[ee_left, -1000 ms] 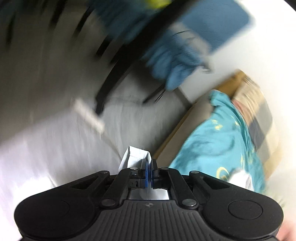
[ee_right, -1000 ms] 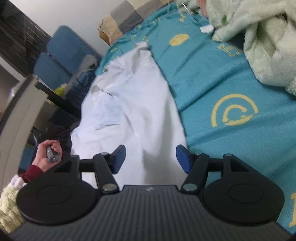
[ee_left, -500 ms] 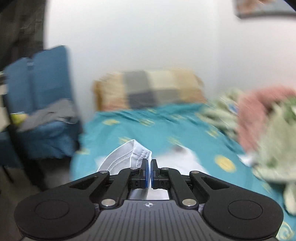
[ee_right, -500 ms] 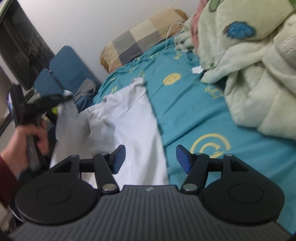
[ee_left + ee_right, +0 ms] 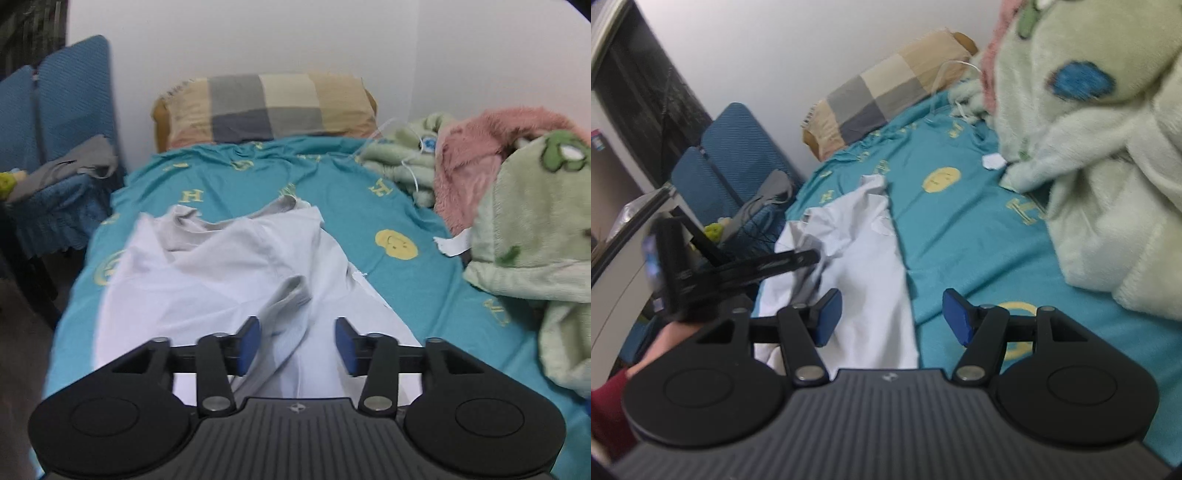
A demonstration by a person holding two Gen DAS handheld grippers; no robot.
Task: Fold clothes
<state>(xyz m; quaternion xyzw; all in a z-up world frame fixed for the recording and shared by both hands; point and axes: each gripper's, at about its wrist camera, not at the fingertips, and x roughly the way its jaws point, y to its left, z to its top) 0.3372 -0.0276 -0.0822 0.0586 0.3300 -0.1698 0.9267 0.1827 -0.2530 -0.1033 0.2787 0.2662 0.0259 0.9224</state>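
A white garment lies crumpled on the teal bed sheet, with a loose fold under my left gripper. The left gripper is open and empty just above that fold. In the right wrist view the garment runs along the bed's left side. My right gripper is open and empty above the garment's near right edge. The left gripper also shows in the right wrist view, held by a hand at the left.
A checked pillow lies at the head of the bed. Fluffy green and pink blankets are piled along the right side. A blue chair with grey clothing stands left of the bed. A wall is behind.
My left gripper held a white corner of the garment, swung it over the bed, then opened and let it drop. The right gripper stayed open and rose a little.
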